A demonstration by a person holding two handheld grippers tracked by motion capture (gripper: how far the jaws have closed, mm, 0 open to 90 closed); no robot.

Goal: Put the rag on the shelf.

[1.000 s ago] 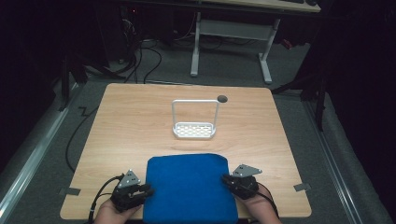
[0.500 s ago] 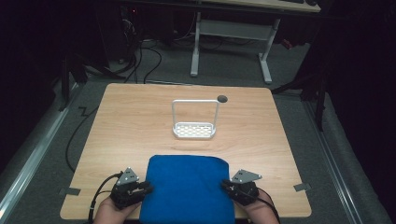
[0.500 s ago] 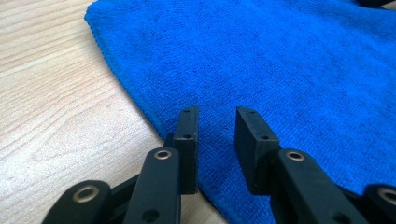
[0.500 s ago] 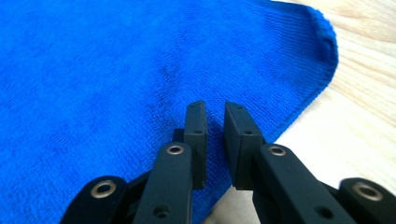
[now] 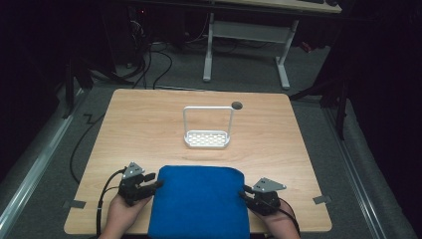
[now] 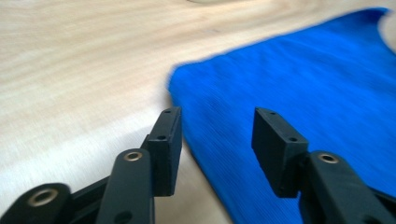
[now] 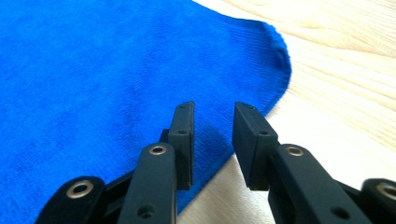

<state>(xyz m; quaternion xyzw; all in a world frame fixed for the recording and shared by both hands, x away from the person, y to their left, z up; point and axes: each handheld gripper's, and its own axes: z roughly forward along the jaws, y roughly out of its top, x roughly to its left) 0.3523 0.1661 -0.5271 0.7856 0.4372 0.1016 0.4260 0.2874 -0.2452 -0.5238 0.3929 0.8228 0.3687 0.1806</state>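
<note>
Both grippers' fingers have just been spreading and now pinch nothing, the left gripper at nine o'clock and the right gripper at three o'clock of the blue cloth, which lies released, folded flat at the worktop's near edge.

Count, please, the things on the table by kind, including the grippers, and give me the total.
Blue cloth: 1
White rack: 1
Grippers, both open beside the cloth, jaws just opened: 2 (left gripper, right gripper)
Total: 4
</note>
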